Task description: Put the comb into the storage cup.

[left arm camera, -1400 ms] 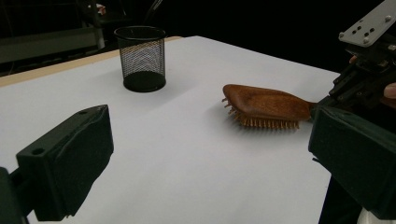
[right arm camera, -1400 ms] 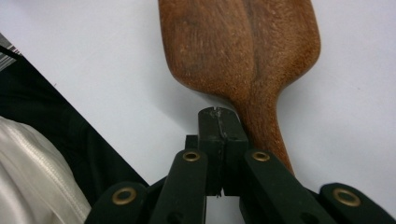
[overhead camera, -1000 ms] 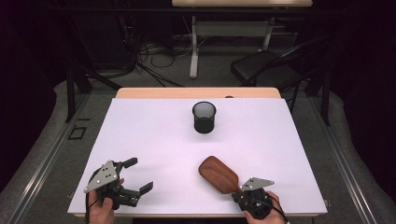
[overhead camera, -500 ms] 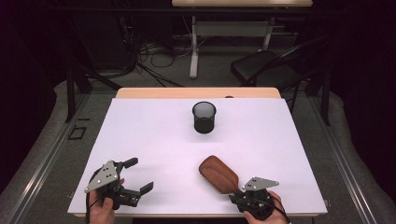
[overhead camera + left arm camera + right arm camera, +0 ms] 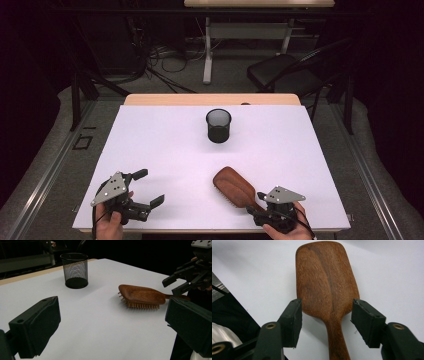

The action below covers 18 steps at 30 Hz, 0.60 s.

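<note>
A brown wooden hairbrush (image 5: 234, 187) lies bristles down on the white table (image 5: 165, 145), its handle pointing toward the near edge. My right gripper (image 5: 255, 206) straddles the neck of the hairbrush (image 5: 324, 280). Its jaws have just been opening and both pads (image 5: 292, 320) stand clear of the wood, so the right gripper (image 5: 325, 321) is open. My left gripper (image 5: 149, 187) rests at the near left, open and holding nothing. In the left gripper view my left gripper (image 5: 112, 325) faces the hairbrush (image 5: 141, 295) and the right gripper (image 5: 178, 281) beyond it.
A black mesh cup (image 5: 218, 126) stands upright at the middle back of the table, also the mesh cup (image 5: 74, 270) in the left gripper view. A black chair (image 5: 285, 75) and cables lie on the floor behind the table.
The right gripper's jaws have spread apart off the hairbrush handle. The hairbrush stays in place on the table. The left gripper has not moved.
</note>
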Motion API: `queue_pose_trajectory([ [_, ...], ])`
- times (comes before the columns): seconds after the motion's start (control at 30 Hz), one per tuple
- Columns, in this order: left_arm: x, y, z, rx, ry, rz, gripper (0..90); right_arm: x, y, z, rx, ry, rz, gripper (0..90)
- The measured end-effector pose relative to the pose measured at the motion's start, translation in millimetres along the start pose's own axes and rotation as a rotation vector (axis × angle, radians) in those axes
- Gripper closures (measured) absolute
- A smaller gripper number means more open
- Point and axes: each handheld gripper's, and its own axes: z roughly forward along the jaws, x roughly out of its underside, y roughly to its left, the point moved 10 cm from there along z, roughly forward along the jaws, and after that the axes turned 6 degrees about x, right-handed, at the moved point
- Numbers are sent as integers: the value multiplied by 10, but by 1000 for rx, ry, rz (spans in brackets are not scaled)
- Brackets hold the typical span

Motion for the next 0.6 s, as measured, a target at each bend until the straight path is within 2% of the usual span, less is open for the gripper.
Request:
queue_pose_trajectory([
  [0.13, 1, 2, 0, -1, 1, 0, 1, -13, -20, 1, 11, 2, -8, 380],
  [0.3, 4, 7, -1, -4, 3, -1, 1, -14, -48, 28, 19, 17, 14, 293],
  [0.47, -1, 4, -8, -5, 0, 1, 1, -27, -63, 29, 20, 21, 23, 267],
  [0.6, -1, 11, -10, -13, -1, -3, 1, -44, -108, 27, 39, 33, 40, 168],
])
